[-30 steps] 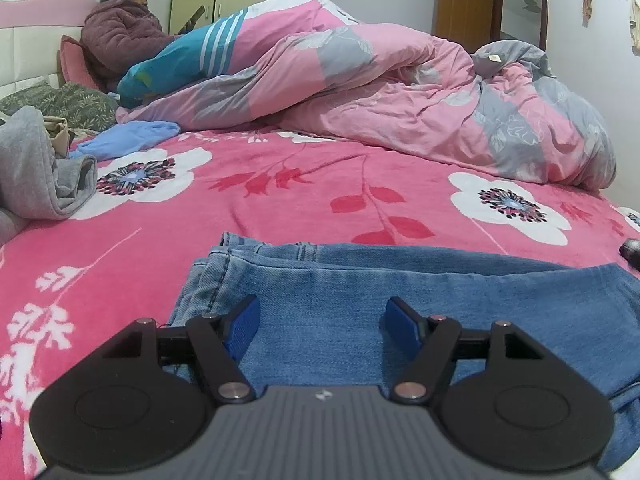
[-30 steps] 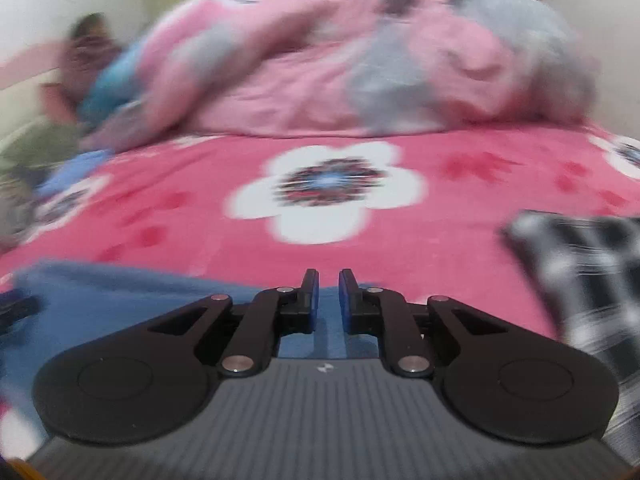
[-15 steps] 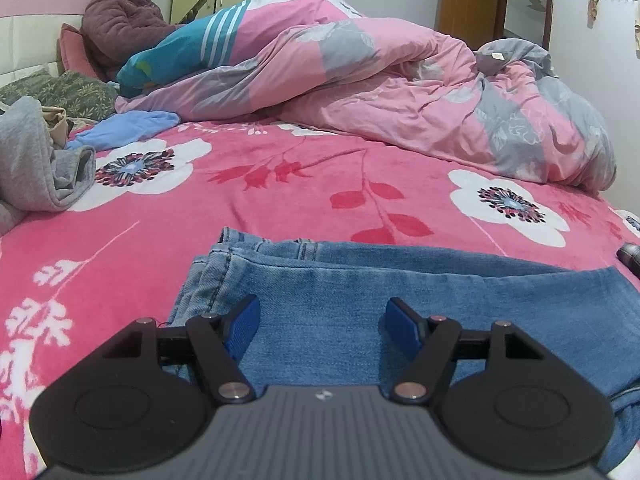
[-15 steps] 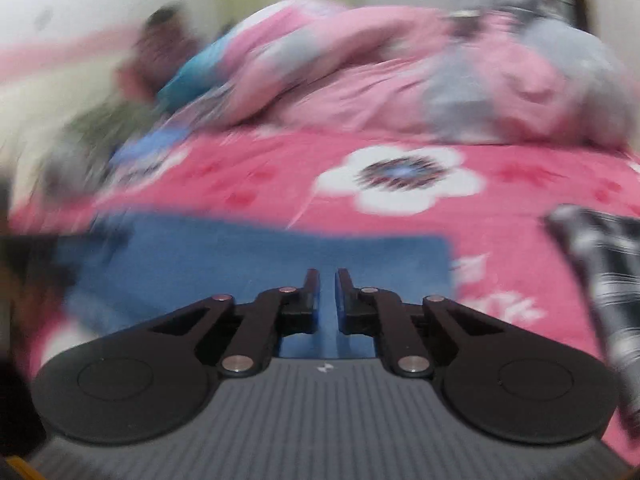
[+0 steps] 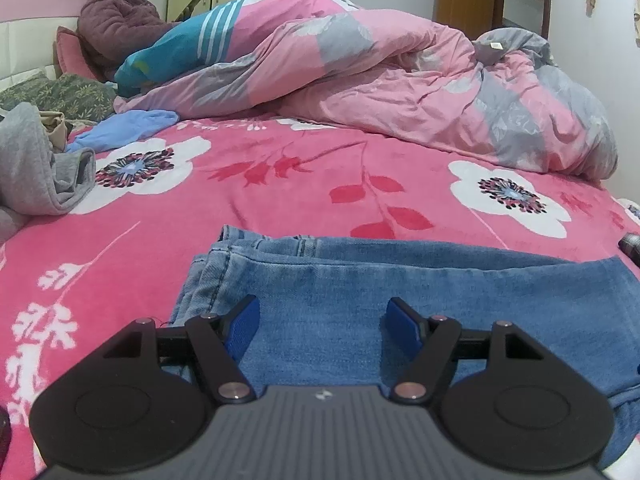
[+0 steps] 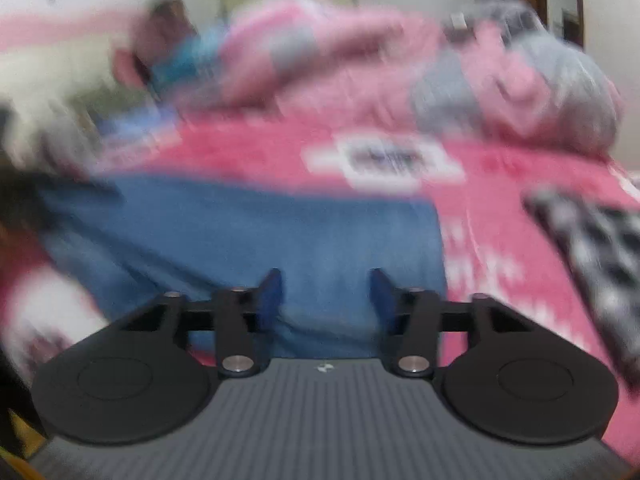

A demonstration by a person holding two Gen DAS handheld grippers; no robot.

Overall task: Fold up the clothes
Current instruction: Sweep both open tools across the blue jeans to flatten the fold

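Blue jeans [image 5: 360, 280] lie folded flat on the pink flowered bedspread [image 5: 280, 184], their hem end toward the left. My left gripper [image 5: 324, 316] hovers open just over the jeans' left part, blue pads apart, nothing between them. In the blurred right wrist view the jeans [image 6: 248, 232] fill the near middle, and my right gripper [image 6: 325, 292] stands open above their right end. A dark shape at the far left edge of that view is the other gripper.
A rumpled pink and grey quilt [image 5: 400, 80] is heaped along the far side. A person in a dark red jacket [image 5: 116, 20] sits at the headboard. Grey clothing [image 5: 32, 168] and a light blue garment [image 5: 124, 128] lie at left. A black and white checked garment [image 6: 592, 256] lies at right.
The right gripper has swung left over the jeans and opened its fingers, which were shut before. The left gripper stays open, nearly still over the jeans.
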